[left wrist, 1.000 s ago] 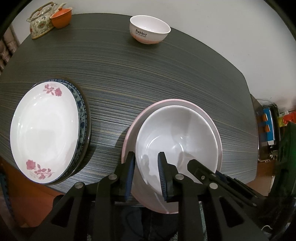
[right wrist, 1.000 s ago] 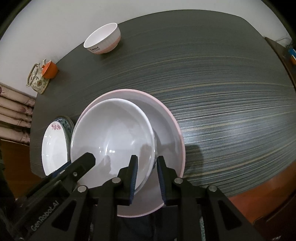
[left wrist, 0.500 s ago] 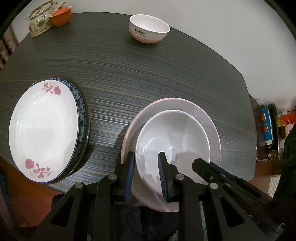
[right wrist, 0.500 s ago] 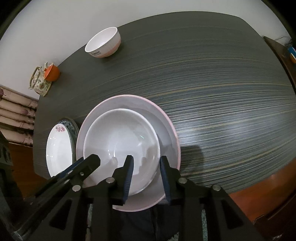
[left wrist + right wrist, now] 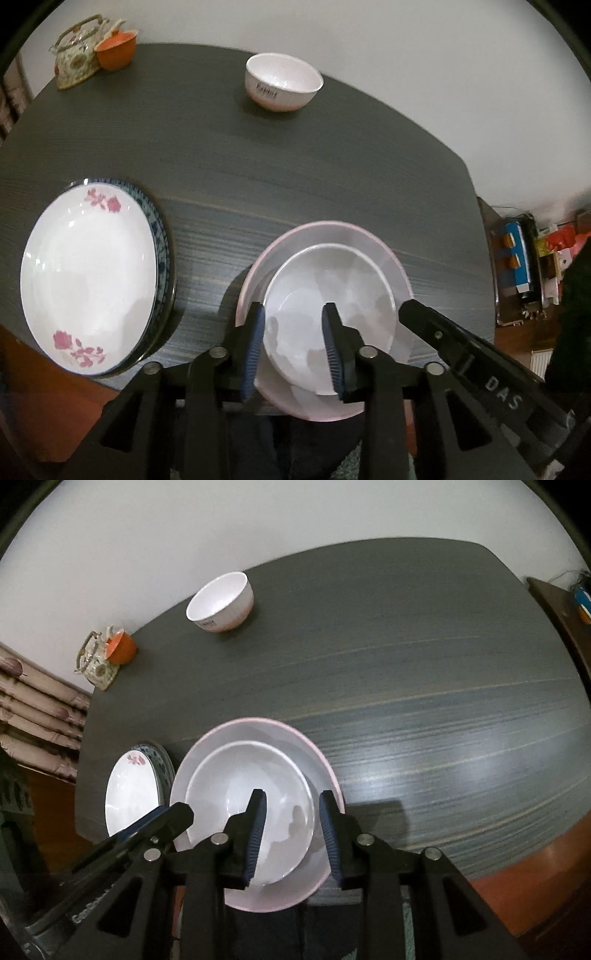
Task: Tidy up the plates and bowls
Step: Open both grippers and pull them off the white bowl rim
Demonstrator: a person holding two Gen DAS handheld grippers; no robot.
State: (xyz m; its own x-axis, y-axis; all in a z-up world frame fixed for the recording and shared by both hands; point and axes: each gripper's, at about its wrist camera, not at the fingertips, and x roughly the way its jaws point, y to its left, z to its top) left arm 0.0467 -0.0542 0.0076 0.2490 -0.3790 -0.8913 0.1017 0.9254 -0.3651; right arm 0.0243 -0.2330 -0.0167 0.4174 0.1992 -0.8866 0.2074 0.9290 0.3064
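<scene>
A plain white bowl (image 5: 325,291) (image 5: 243,782) sits nested inside a wider pink-rimmed bowl (image 5: 332,229) (image 5: 258,723) near the table's front edge. My left gripper (image 5: 293,325) hovers over the white bowl's left rim with its jaws opening. The rim runs between the blue pads without touching them. My right gripper (image 5: 291,808) stands open over the right rim in the same way, holding nothing. Each gripper shows in the other's view as a black bar, the right gripper (image 5: 443,339) and the left gripper (image 5: 159,823).
A rose-patterned white plate (image 5: 88,273) (image 5: 129,794) lies on a blue-patterned plate (image 5: 162,251) at the left. A small lettered bowl (image 5: 282,79) (image 5: 221,603) stands at the back. A teapot (image 5: 75,55) and an orange cup (image 5: 116,50) occupy the far left corner of the dark table (image 5: 295,166).
Both grippers were shut on the white bowl's rim; it settled into the pink-rimmed bowl. Both sets of jaws have since widened off the rim, and the right gripper has risen a little.
</scene>
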